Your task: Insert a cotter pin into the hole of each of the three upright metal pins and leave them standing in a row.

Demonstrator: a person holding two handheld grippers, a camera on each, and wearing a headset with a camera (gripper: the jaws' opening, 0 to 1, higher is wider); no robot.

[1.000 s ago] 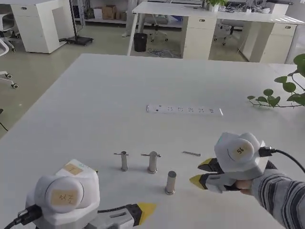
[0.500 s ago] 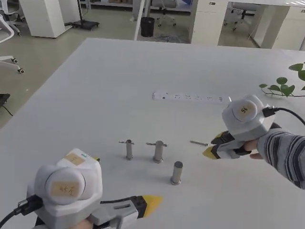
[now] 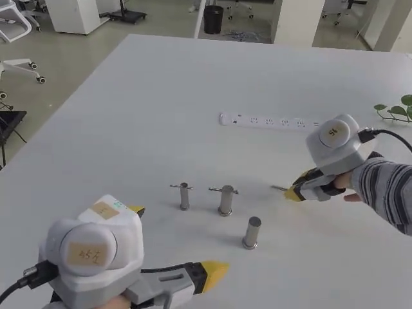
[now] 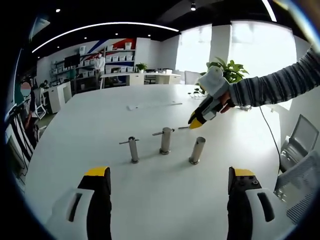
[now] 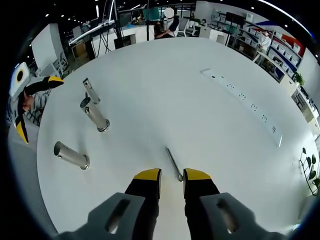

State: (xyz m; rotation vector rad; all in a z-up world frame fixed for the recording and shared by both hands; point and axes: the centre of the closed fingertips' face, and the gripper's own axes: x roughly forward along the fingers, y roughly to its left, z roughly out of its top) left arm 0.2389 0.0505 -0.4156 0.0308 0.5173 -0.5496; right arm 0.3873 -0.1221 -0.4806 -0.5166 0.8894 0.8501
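Note:
Three metal pins stand on the white table. The left pin (image 3: 185, 196) and middle pin (image 3: 225, 200) each carry a cotter pin through the top. The right pin (image 3: 252, 232) is bare and stands nearer to me. A loose cotter pin (image 5: 173, 161) lies flat on the table. My right gripper (image 5: 171, 175) is low over it, jaws narrowly apart, with the pin's near end in the gap. In the head view the right gripper (image 3: 296, 193) touches down at the loose cotter pin (image 3: 279, 188). My left gripper (image 4: 169, 172) is wide open, short of the pins (image 4: 165, 141).
A white power strip (image 3: 270, 121) lies farther back on the table. Plant leaves (image 3: 396, 109) reach in at the right edge. The right gripper's cable (image 3: 389, 138) trails off to the right. Desks and chairs stand beyond the table.
My right gripper has moved away from the bare pin to the loose cotter pin and its jaws have narrowed. The head camera has tilted down. The left gripper stays put.

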